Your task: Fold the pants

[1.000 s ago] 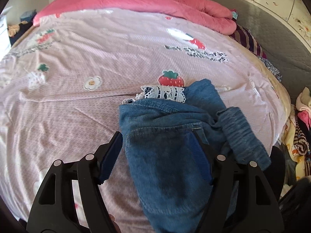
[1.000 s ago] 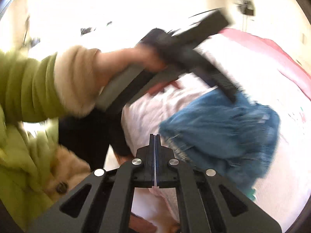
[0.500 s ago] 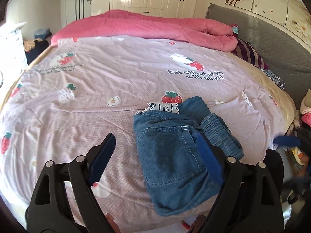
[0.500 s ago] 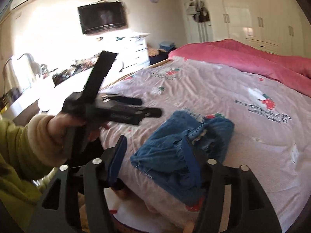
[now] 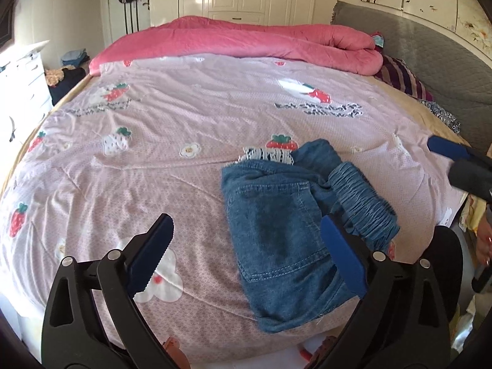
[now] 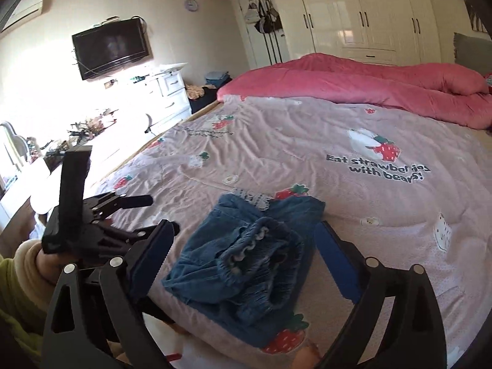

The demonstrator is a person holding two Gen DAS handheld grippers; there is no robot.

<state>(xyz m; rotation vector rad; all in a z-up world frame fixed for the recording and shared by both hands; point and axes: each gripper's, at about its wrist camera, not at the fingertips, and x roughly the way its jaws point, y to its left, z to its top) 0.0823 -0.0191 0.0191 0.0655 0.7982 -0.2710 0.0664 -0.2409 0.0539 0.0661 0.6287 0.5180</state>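
Note:
The blue denim pants (image 5: 292,230) lie folded in a compact bundle near the bed's front edge, with the elastic waistband (image 5: 363,196) on the right and a white lace trim at the far side. They also show in the right wrist view (image 6: 246,252). My left gripper (image 5: 246,246) is open and empty, held above and short of the pants. My right gripper (image 6: 243,255) is open and empty, raised over the bundle. The left gripper also appears at the left of the right wrist view (image 6: 92,215).
The bed carries a pink strawberry-print sheet (image 5: 184,117) and a rolled red-pink quilt (image 5: 246,40) at the far side. A grey headboard (image 5: 430,52) is at the right. White drawers (image 6: 166,92) and a wall TV (image 6: 110,46) stand left of the bed.
Both grippers have pulled back from the pants. My right gripper went from shut to open. The folded pants stay in place on the bed.

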